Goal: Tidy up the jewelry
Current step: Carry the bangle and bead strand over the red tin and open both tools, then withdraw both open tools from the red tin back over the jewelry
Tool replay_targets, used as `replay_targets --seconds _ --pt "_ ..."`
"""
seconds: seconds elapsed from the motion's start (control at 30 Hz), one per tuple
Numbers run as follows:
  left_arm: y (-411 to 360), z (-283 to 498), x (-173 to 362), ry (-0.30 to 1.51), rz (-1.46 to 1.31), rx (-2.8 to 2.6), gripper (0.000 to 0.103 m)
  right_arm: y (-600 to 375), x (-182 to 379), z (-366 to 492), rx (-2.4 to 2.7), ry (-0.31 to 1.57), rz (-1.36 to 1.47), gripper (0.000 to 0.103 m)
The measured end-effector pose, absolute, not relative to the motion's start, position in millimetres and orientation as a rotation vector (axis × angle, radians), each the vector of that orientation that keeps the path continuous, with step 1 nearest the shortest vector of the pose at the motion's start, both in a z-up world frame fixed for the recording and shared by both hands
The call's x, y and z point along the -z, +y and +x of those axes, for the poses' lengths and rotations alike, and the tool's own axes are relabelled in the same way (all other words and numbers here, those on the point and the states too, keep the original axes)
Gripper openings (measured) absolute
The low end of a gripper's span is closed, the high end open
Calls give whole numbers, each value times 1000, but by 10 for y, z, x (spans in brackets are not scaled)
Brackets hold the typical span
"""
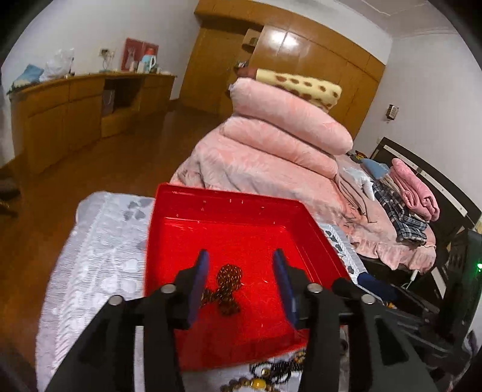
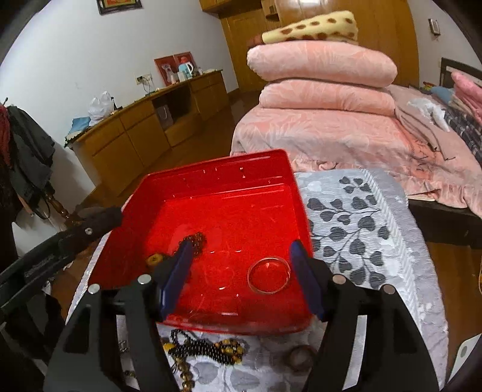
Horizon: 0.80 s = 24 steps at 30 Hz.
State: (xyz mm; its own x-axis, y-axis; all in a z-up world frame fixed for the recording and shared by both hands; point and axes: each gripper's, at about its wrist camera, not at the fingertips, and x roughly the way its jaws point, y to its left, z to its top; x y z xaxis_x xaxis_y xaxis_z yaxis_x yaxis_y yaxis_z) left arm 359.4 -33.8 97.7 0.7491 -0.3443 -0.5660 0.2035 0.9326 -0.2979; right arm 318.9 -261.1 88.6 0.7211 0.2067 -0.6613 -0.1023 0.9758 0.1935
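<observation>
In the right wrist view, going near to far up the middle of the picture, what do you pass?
Black beaded jewelry on the cloth → clear bangle in the tray → far wall of the red tray → folded pink quilts on the bed → spotted yellow blanket on top.

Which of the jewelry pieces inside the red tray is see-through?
The clear bangle, a plain smooth ring lying flat in the red tray, between the right gripper's jaws. The other piece in there, the brown bead chain, is dark and piled up.

Bangle (image 2: pixel 269 275) right in tray (image 2: pixel 229 169) — bead chain (image 2: pixel 195 239) left.
</observation>
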Motion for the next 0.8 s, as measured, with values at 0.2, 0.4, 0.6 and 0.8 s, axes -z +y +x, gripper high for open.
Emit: replay_targets --seconds 0.2,0.4,0.6,0.8 --pt "-128 2980 -1143 580 -154 262 86 -2699 -923 2627 -184 698 127 75" --pt "9 2364 -973 564 -49 188 95 -2861 -732 2002 -136 690 125 77" --pt "56 1939 -673 629 -49 176 95 -2896 -477 1602 -100 739 109 77" --pt "43 1706 -349 721 -30 165 94 -2824 -288 1395 -107 784 95 77"
